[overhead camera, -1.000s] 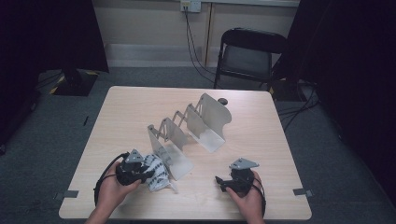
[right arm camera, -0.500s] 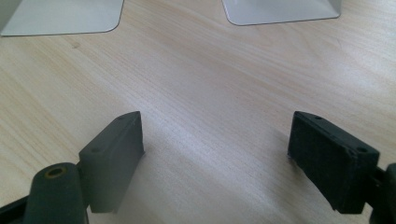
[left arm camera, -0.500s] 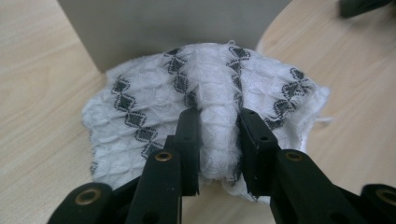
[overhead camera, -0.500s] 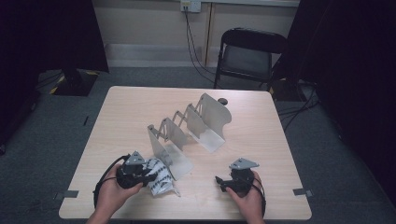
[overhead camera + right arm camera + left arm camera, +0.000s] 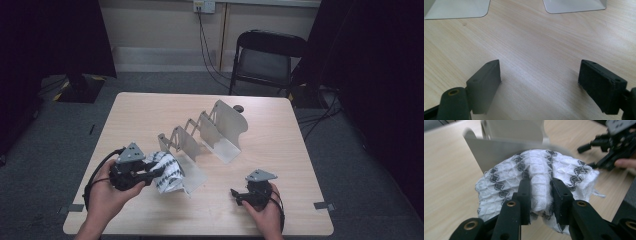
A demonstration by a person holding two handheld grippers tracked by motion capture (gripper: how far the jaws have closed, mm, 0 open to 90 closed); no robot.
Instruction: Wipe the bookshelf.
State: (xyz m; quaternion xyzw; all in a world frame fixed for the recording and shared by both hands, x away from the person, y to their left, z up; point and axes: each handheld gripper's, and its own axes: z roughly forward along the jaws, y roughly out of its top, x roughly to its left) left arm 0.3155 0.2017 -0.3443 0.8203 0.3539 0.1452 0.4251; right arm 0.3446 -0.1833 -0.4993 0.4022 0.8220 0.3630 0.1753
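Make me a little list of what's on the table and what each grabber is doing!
Table: light wood table
Rack: grey metal rack with upright dividers
Cloth: white cloth with dark pattern, at the rack's near end
Left gripper: shut on the cloth
Right gripper: open, nothing between its jaws, resting on the table

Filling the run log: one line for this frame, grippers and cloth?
left gripper: shut on patterned white cloth, beside metal rack | right gripper: open, empty, low over table
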